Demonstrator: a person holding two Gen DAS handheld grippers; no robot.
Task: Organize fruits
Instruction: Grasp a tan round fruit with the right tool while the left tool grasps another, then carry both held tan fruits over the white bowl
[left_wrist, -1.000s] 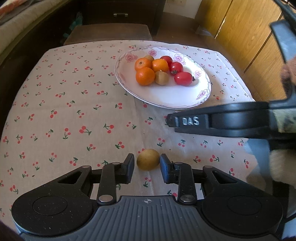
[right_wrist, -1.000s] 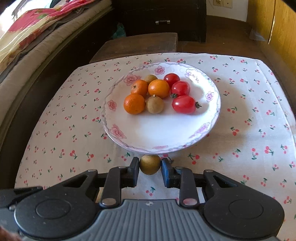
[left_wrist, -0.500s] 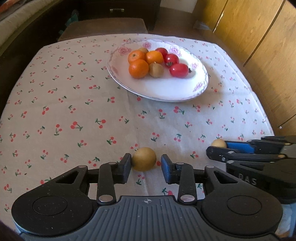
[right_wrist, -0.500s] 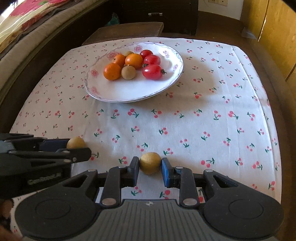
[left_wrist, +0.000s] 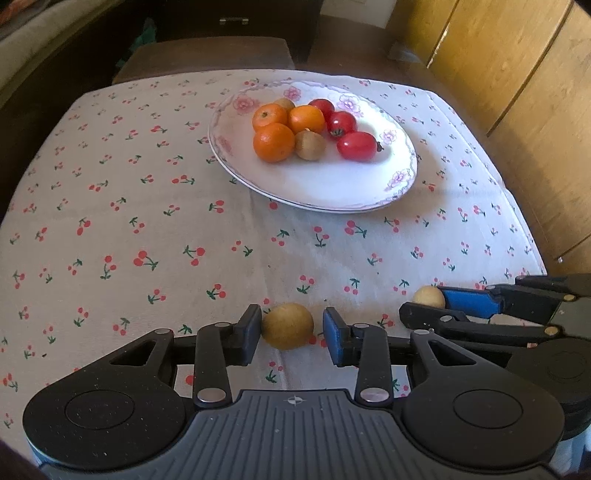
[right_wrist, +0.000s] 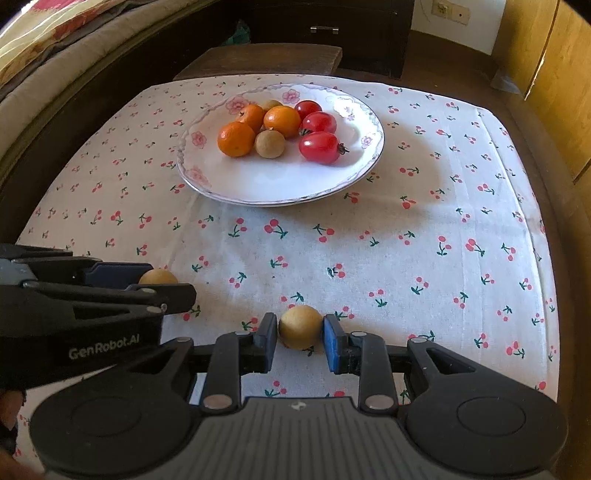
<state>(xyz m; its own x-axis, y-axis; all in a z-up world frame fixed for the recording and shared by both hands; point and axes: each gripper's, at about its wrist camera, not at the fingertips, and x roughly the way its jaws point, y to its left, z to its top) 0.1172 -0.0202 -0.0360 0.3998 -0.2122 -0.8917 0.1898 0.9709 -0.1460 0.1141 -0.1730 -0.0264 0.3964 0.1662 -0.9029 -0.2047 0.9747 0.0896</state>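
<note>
A flowered white plate (left_wrist: 369, 192) (right_wrist: 280, 188) at the far middle of the table holds three oranges, three red tomatoes and two tan longans. My left gripper (left_wrist: 291, 328) straddles a tan longan (left_wrist: 287, 325) lying on the cloth near the table's front; its jaws stand slightly apart from the fruit. My right gripper (right_wrist: 300, 328) straddles a second longan (right_wrist: 300, 326), also with small gaps at the pads. Each gripper shows in the other's view, beside its longan (left_wrist: 428, 296) (right_wrist: 158, 277).
A cherry-print tablecloth (left_wrist: 147, 221) covers the table. A dark stool (right_wrist: 258, 59) stands behind the table. Wooden cabinet doors (left_wrist: 517, 92) line the right side. A sofa (right_wrist: 55, 74) runs along the left.
The right gripper came back from the plate with its longan and lowered it to the cloth beside the left gripper. Both grippers' jaws have opened slightly around their longans.
</note>
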